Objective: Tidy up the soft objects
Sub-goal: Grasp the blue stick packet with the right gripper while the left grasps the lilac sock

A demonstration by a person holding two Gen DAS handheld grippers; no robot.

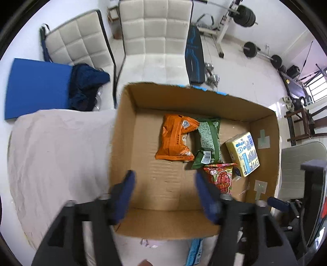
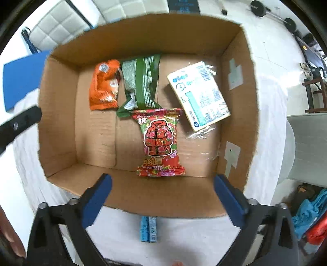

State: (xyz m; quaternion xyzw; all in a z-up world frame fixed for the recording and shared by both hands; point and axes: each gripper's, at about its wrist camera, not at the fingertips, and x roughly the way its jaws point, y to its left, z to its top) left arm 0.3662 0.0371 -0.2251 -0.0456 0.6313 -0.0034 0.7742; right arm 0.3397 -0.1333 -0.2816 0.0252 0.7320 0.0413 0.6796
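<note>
Nearest the lens in each wrist view, a pair of blue-padded fingers on black arms stands spread wide with nothing between them: the left gripper (image 1: 164,184) hangs over the near-left floor of the cardboard box (image 1: 122,131), the right gripper (image 2: 162,186) above the box's near wall. Below that wall a small blue packet (image 2: 148,229) lies flat on the white cloth (image 2: 184,241) covering the table; the left view catches only its edge.

Inside the box, on creased corrugated board, four soft packs lie close together. The red floral packet (image 2: 160,141), glossy and pillow-shaped with crimped ends, lies nearest; the right view shows all of it, while in the left view the right-hand finger hides part of it. Its far end touches the green pouch (image 2: 141,81), crumpled and striped, which lies just beside the wrinkled orange pouch (image 2: 105,86). To the right sits the rectangular yellowish tissue pack (image 2: 199,94) in clear crinkled film, tilted, near the right wall.

Only the left view shows what lies beyond the box: a white quilted chair (image 1: 156,38), a blue mat (image 1: 38,88) with dark blue cloth (image 1: 87,81) beside it, and barbell weights (image 1: 246,16)
</note>
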